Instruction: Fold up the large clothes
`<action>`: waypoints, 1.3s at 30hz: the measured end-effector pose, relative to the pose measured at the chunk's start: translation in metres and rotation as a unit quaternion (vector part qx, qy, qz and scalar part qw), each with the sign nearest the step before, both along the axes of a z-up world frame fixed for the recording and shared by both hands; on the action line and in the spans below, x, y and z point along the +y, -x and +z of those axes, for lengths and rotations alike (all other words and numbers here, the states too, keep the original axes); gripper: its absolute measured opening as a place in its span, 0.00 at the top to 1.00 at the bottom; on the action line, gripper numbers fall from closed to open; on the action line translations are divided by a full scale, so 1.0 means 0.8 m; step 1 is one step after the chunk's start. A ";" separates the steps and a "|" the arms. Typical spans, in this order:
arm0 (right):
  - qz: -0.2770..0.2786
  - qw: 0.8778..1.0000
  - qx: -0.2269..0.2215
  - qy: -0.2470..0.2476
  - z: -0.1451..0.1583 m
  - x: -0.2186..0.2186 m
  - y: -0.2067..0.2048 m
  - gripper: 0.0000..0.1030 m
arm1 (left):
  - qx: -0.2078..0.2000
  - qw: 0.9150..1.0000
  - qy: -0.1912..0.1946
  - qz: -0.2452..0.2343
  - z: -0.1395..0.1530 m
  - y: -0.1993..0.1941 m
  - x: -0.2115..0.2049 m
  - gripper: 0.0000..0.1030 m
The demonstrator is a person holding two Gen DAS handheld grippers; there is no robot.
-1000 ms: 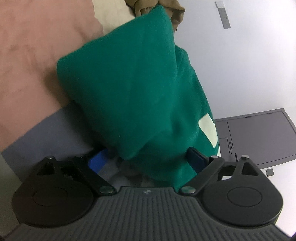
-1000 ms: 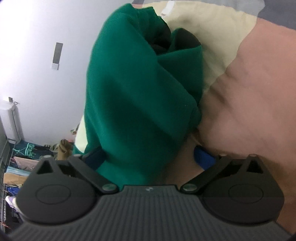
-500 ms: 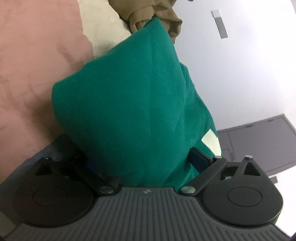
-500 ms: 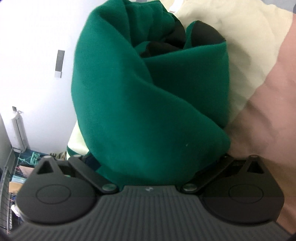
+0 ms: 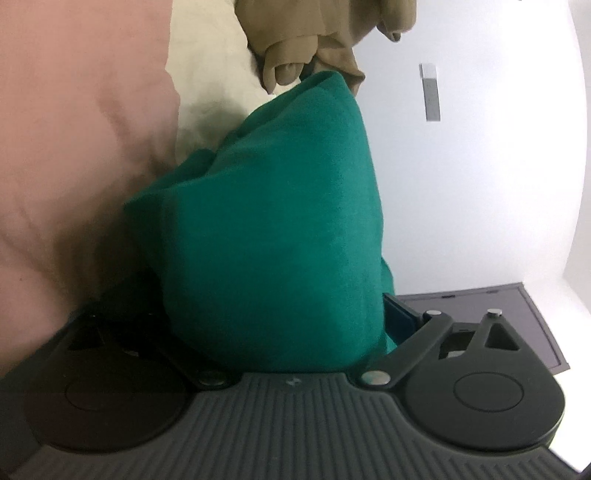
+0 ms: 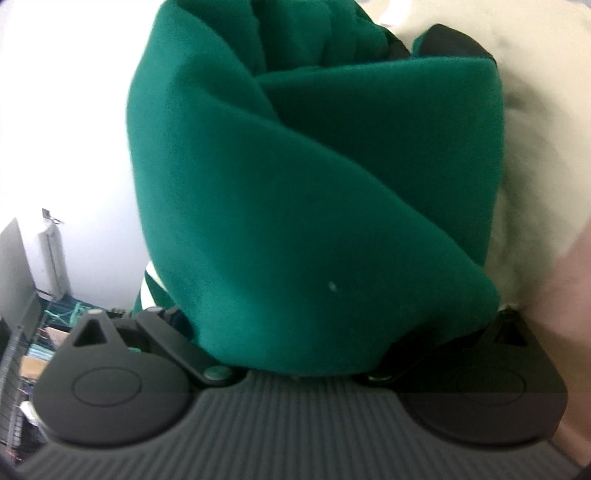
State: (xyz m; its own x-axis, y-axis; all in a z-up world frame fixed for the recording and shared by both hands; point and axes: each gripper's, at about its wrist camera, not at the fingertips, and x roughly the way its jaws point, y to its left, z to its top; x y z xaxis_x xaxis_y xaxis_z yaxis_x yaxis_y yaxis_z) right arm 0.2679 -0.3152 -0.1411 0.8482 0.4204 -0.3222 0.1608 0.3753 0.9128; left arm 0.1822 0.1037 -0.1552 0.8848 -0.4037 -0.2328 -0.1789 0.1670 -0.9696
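Between our left gripper's (image 5: 280, 332) fingers sat a thick bundle of the green garment (image 5: 280, 229), filling the gap; one blue pad (image 5: 400, 323) showed at four o'clock of the cloth, the other was buried, so we judged the jaws to be clamped on the fabric. Our right gripper (image 6: 295, 350) held the same garment (image 6: 314, 192), its fingers hidden under the cloth, apparently pinching it too. From both wrists the garment bulged toward twelve o'clock in rolled, overlapping folds, a dark lining (image 6: 454, 40) peeping out at one o'clock in the right view.

Beyond it lay the bedding: a pink sheet (image 5: 74, 147) at nine o'clock in the left view, a cream patch (image 5: 207, 74) at eleven, and a tan garment (image 5: 303, 33) at twelve, touching or just behind the green tip. A white wall (image 5: 480, 166) stood at two o'clock.

Our worry: the bundle was bulky, so layers could slip from either grip and the fold collapse; lowering it blindly might snag the tan garment.
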 end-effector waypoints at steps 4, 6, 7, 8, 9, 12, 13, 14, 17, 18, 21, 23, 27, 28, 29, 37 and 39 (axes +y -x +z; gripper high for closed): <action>0.014 0.999 -0.029 0.027 0.006 0.001 -0.004 0.24 | 0.012 0.999 -0.037 -0.001 0.004 0.001 0.001 0.33; 0.025 0.998 -0.039 0.040 0.012 0.000 -0.005 0.36 | 0.011 0.998 -0.059 -0.004 0.012 -0.003 0.005 0.49; 0.029 0.997 -0.045 0.048 0.017 0.000 -0.005 0.38 | 0.007 0.998 -0.066 -0.004 0.015 -0.003 0.004 0.52; 0.033 0.996 -0.052 0.059 0.024 0.001 -0.004 0.44 | 0.003 0.997 -0.075 -0.004 0.019 -0.001 0.002 0.58; 0.036 0.995 -0.058 0.071 0.030 0.002 -0.002 0.48 | -0.004 0.996 -0.091 -0.007 0.025 0.000 0.000 0.62; 0.047 0.991 -0.079 0.099 0.047 0.003 -0.003 0.55 | -0.018 0.991 -0.129 -0.020 0.037 -0.009 0.000 0.69; 0.051 0.990 -0.083 0.104 0.052 0.001 -0.002 0.56 | -0.023 0.991 -0.130 -0.022 0.037 -0.013 0.002 0.69; 0.054 0.989 -0.086 0.107 0.055 -0.003 -0.005 0.57 | -0.029 0.991 -0.130 -0.025 0.039 -0.011 0.002 0.70; 0.064 0.987 -0.095 0.113 0.063 -0.017 0.007 0.59 | -0.048 0.990 -0.131 -0.034 0.050 -0.024 0.000 0.71; 0.068 0.986 -0.098 0.115 0.068 -0.020 0.013 0.59 | -0.055 0.988 -0.136 -0.041 0.056 -0.020 -0.003 0.71; 0.076 0.984 -0.105 0.120 0.087 -0.032 0.019 0.60 | -0.067 0.985 -0.149 -0.052 0.072 -0.013 -0.011 0.71; 0.078 0.983 -0.114 0.125 0.092 -0.035 0.023 0.60 | -0.073 0.984 -0.152 -0.060 0.082 -0.006 -0.020 0.71; 0.073 0.981 -0.133 0.124 0.113 -0.074 0.050 0.61 | -0.088 0.981 -0.153 -0.077 0.106 -0.001 -0.045 0.71; 0.072 0.980 -0.140 0.126 0.121 -0.083 0.059 0.61 | -0.093 0.980 -0.154 -0.081 0.115 0.011 -0.054 0.71; 0.070 0.978 -0.147 0.129 0.130 -0.094 0.067 0.61 | -0.099 0.980 -0.153 -0.084 0.123 0.016 -0.064 0.71; 0.027 0.972 -0.187 0.138 0.177 -0.190 0.116 0.61 | -0.143 0.969 -0.162 -0.116 0.201 0.016 -0.177 0.71; 0.010 0.971 -0.191 0.143 0.188 -0.217 0.123 0.61 | -0.149 0.967 -0.163 -0.127 0.219 0.004 -0.215 0.71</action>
State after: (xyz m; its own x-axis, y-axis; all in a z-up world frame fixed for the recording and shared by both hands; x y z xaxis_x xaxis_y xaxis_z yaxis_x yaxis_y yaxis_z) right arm 0.1694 -0.4888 0.0091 0.9215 0.3776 -0.0912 -0.1790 0.6213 0.7629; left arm 0.1786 -0.0680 0.0201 0.8144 -0.5645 -0.1343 0.1865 0.4738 -0.8607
